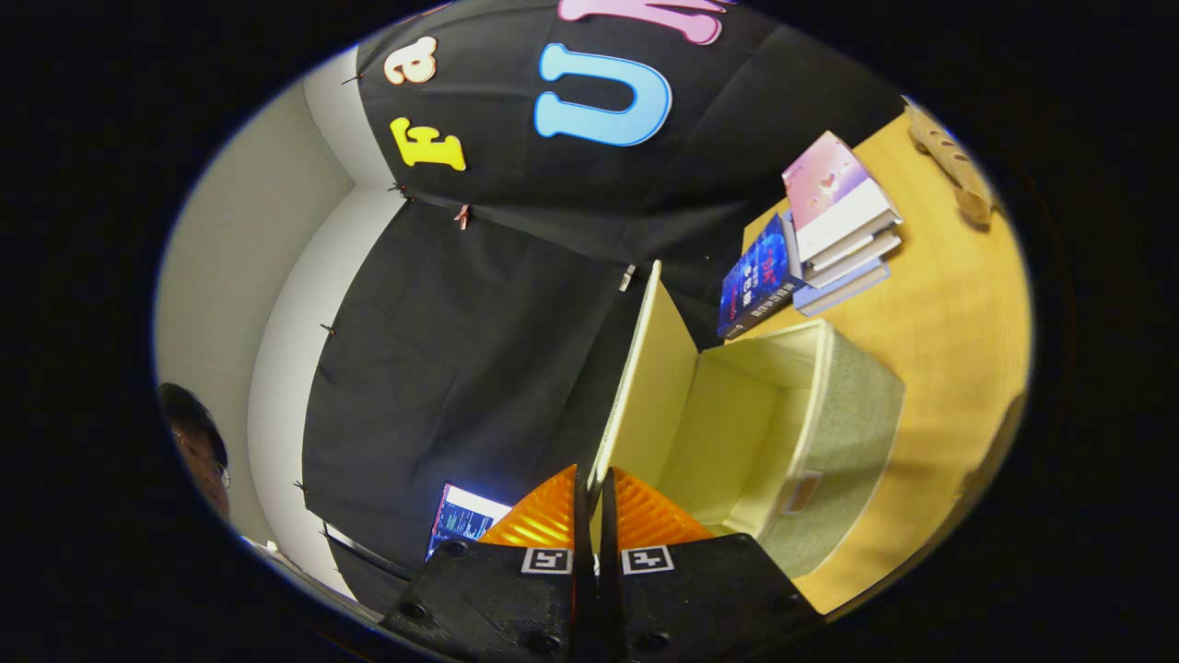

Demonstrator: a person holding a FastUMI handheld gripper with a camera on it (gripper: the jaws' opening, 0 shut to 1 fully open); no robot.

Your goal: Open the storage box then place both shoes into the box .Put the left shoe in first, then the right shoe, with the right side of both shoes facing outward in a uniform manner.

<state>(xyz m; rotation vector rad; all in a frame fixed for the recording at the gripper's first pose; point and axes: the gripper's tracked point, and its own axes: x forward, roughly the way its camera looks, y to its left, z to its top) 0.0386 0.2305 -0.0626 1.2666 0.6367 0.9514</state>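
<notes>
Your claw (594, 488) pinches the edge of the lid (645, 368), raised off the storage box (829, 433) on the worktop (949, 304). Lid reads thin, stiff, light: grip the rim, swing gently

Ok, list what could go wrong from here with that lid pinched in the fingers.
1. The gripper is shut on just the thin edge of the lid; it may slip out and fall back over the storage box.
2. The box looks light and soft-walled, so swinging the lid further may drag or tip it.
3. The stack of books lies close beyond the box on the table and could be nudged.
</notes>
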